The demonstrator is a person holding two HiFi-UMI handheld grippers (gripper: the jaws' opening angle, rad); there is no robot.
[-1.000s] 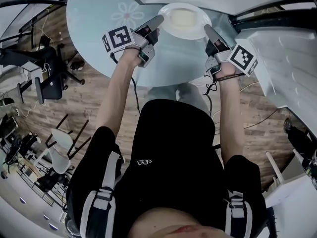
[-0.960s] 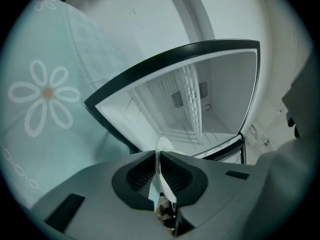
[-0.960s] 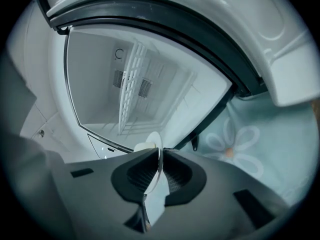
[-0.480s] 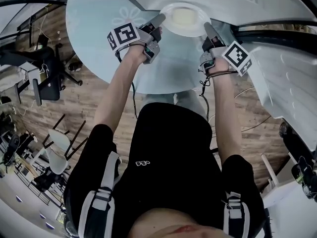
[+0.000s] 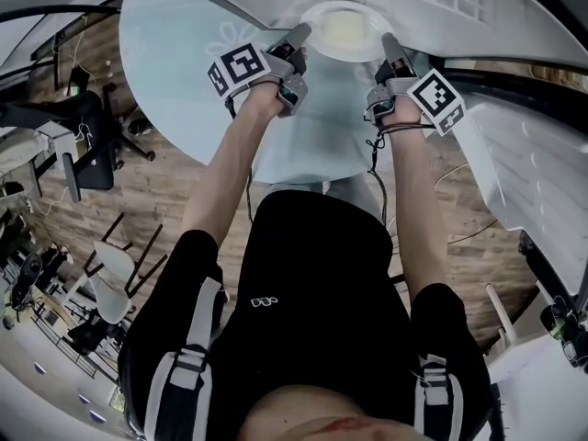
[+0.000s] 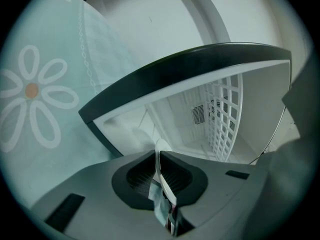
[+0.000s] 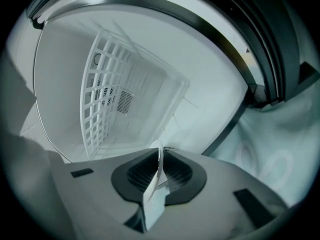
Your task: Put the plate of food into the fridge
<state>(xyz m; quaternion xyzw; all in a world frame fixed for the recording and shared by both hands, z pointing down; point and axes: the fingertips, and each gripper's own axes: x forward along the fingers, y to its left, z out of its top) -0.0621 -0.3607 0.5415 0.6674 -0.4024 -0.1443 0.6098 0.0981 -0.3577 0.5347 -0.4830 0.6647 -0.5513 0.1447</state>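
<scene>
**Plate gripped on both sides at the open fridge**

We hold the plate (image 5: 354,53) by two opposite edges, over the far side of the round table (image 5: 184,53) with its flower-print cover. Our left gripper (image 5: 296,39) pinches the plate's left rim, its jaws almost together, with the thin white edge clamped between the ribbed pads. Our right gripper (image 5: 388,44) clamps the right rim the same way. Pale yellowish food (image 5: 342,30) lies in the plate's middle. Just ahead stands the open fridge (image 7: 165,49), white inside, with a white wire shelf (image 7: 107,94). The plate sits at the opening and not on the shelf; we cannot tell whether it has crossed the threshold.
</scene>
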